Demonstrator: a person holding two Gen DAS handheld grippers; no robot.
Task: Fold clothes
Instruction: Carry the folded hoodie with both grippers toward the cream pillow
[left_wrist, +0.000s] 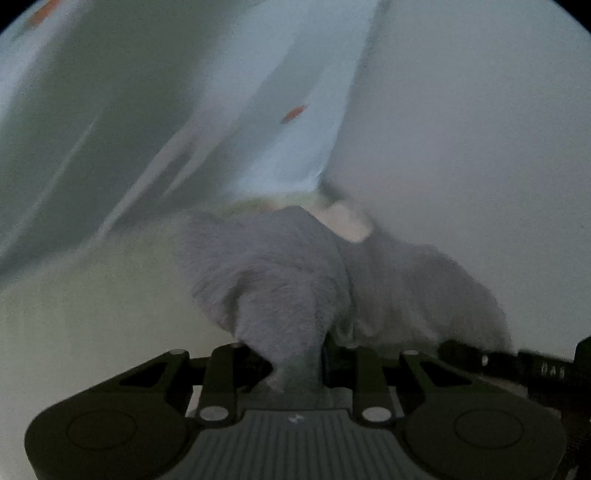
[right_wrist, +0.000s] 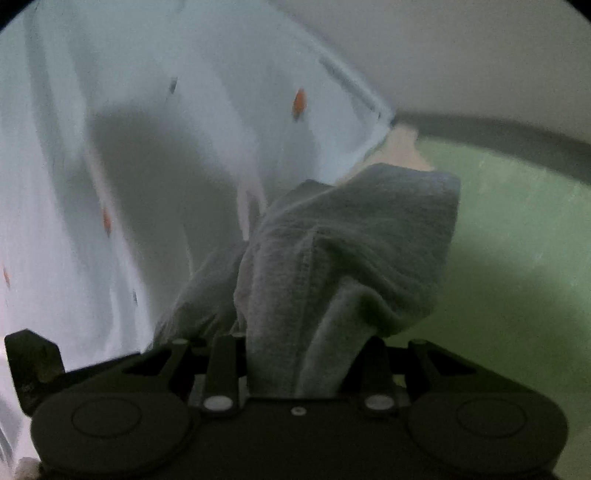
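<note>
Grey knit garment (left_wrist: 280, 266) bunched up and pinched in left gripper (left_wrist: 295, 369); fabric rises out of the narrow gap between the jaws and fans out ahead of them, spilling to the right over the linkage. Jaws drawn in close, clamped on the cloth. Fingertips buried under fabric, not visible.

Same grey knit garment (right_wrist: 351, 240) gripped in right gripper (right_wrist: 295, 369) too; seam line visible running up the fold just ahead of the jaws. Jaws narrow, pressed onto a thick wad of cloth, which stands up and flops to the right.

Beyond the garment, ahead-left of both grippers: pale sheet (right_wrist: 207, 110) with small orange marks (right_wrist: 299, 100), draped in folds, heavily motion-blurred. Ahead-right of right gripper: green surface (right_wrist: 517, 240). Ahead-right of left gripper: plain pale blur, cannot tell what. Small beige patch (left_wrist: 349, 221) just past the garment's top edge, unidentifiable.
</note>
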